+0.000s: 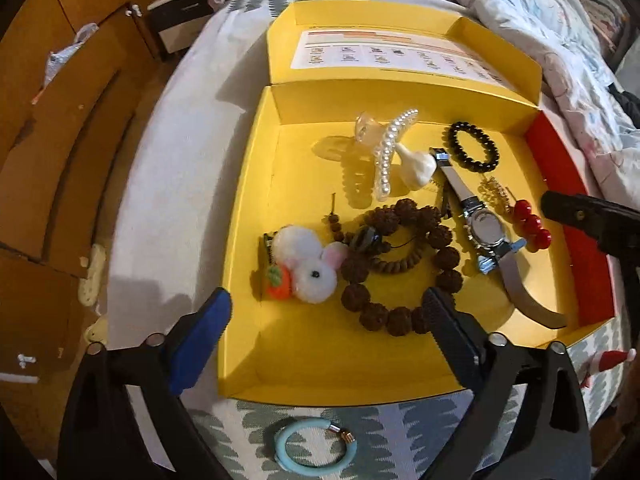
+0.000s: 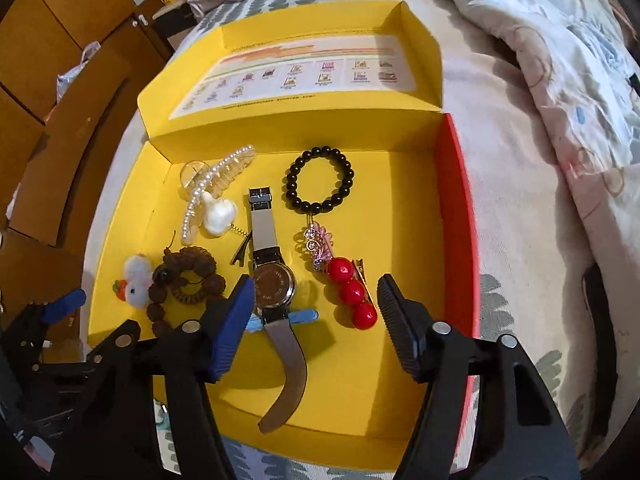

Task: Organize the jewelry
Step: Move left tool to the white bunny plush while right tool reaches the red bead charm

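An open yellow box [image 1: 304, 360] [image 2: 400, 208] lies on the bed and holds the jewelry. Inside are a pearl hair claw [image 1: 386, 152] [image 2: 208, 184], a black bead bracelet [image 1: 474, 146] [image 2: 320, 178], a silver watch [image 1: 486, 226] [image 2: 274, 280], a red-ball hair clip [image 1: 530, 222] [image 2: 352, 292], brown bead strands [image 1: 400, 256] [image 2: 184, 276] and a white bunny pom-pom [image 1: 306, 264] [image 2: 136, 276]. A light blue ring [image 1: 316, 450] lies on the cover outside the box's near wall. My left gripper [image 1: 326, 328] is open and empty over the near left of the box. My right gripper [image 2: 316, 312] is open and empty above the watch and red clip.
A rumpled floral quilt [image 2: 560, 80] lies to the right of the box. Wooden cabinets [image 1: 60, 120] and a dark nightstand [image 1: 180, 16] stand left of the bed. The box lid [image 1: 400, 52] stands open at the far side. A red-and-white object [image 1: 608, 360] lies at the box's near right.
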A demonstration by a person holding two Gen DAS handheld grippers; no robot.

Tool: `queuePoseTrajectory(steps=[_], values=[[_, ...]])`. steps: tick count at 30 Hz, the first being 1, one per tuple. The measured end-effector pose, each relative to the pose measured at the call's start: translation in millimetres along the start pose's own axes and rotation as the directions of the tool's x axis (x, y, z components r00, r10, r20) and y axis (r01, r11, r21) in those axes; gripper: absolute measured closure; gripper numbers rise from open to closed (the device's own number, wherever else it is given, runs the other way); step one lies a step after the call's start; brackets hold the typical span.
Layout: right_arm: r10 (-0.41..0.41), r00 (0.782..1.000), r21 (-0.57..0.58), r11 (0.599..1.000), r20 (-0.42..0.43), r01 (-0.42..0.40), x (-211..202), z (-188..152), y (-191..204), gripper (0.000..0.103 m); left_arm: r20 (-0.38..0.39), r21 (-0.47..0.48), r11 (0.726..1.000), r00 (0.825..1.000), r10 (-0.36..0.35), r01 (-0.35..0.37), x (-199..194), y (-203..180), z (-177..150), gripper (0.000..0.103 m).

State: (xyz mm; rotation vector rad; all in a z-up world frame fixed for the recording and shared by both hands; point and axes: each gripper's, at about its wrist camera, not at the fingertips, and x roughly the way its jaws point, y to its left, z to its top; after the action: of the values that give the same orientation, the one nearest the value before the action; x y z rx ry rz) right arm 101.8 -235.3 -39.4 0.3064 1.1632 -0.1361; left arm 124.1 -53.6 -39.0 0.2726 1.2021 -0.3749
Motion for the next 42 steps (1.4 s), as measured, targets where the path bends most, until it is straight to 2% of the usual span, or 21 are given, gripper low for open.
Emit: queuePoseTrajectory(steps=[4,8,10,13,17,23,31,35,38,42], values=[[-0.02,1.0,-0.016,1.0,-0.004,0.02,6,2,7,0.052,-0.006,-0.002,0.999,0.999,-0.042,0.042,1,5,5,0.025],[-0.016,1.0,-0.004,1.0,-0.006,0.016,10,5,6,0.056,-0.014,-0.001,0.999,0.999,-0.048,0.048,6,8,6,0.035],[-0.02,1.0,-0.005,1.0,-0.009,0.02,13,5,5,0.057,-0.023,0.002,0.999,0.998,-0.053,0.053,11,9,7,0.05],[-0.023,1.0,-0.005,1.0,-0.016,0.023,15,4,5,0.057,-0.031,-0.003,0.998,0.997,-0.065,0.065,17,12,8,0.051],[-0.017,1.0,0.005,1.0,-0.021,0.017,17,5,2,0.057,-0.026,0.0,1.0,1.0,-0.011,0.011,23,14,9,0.051],[-0.027,0.999,0.009,1.0,-0.033,0.028,25,6,1,0.057,-0.018,0.005,1.0,1.0,0.021,-0.021,27,15,11,0.047],[-0.075,0.996,0.006,0.997,-0.052,0.076,39,9,-1,0.057,-0.009,0.032,0.998,0.998,0.063,-0.063,33,9,13,0.038],[-0.101,0.992,0.0,0.995,-0.074,0.101,48,7,-2,0.057,-0.004,0.043,0.995,0.996,0.093,-0.093,35,4,13,0.036],[-0.136,0.987,-0.01,0.991,-0.091,0.135,55,4,-2,0.057,-0.012,0.033,0.995,0.996,0.089,-0.089,37,3,16,0.036],[-0.162,0.982,-0.022,0.987,-0.095,0.161,56,1,0,0.064,-0.023,0.025,0.996,0.996,0.083,-0.082,37,4,20,0.036]])
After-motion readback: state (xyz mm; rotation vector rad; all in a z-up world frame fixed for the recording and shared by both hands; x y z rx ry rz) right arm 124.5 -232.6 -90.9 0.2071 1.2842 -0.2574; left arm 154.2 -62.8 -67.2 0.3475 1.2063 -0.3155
